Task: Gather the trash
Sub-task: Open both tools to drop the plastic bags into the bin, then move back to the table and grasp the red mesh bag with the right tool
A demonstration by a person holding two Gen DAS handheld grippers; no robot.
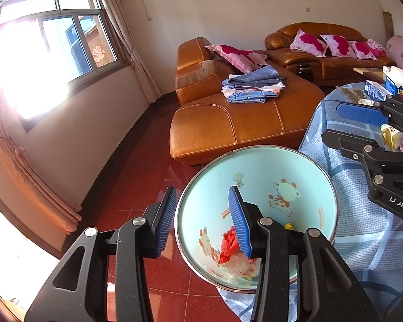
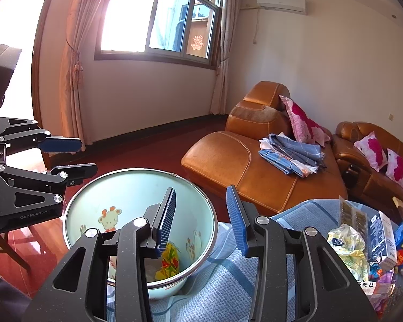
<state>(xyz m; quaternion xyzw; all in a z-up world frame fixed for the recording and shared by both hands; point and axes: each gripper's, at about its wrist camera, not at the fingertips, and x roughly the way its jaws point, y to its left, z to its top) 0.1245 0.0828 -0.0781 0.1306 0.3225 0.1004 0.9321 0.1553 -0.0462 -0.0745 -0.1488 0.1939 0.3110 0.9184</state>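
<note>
Bin (image 1: 255, 177) against table edge (image 1: 362, 209), red floor (image 1: 137, 187) open beyond; wrappers (image 1: 229, 244) inside it. Left gripper (image 1: 204, 222) and right gripper (image 2: 201, 220) straddle its rim, both half-open, empty.

Left gripper (image 1: 201, 220) and right gripper (image 2: 200, 218) side by side, tipped a bit down, jaws apart, nothing between them.

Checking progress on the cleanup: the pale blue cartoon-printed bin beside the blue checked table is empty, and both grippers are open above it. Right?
Not empty. The left wrist view shows red and clear crumpled wrappers lying inside the pale blue cartoon-printed bin. The rest holds: left gripper and right gripper are open.
</note>
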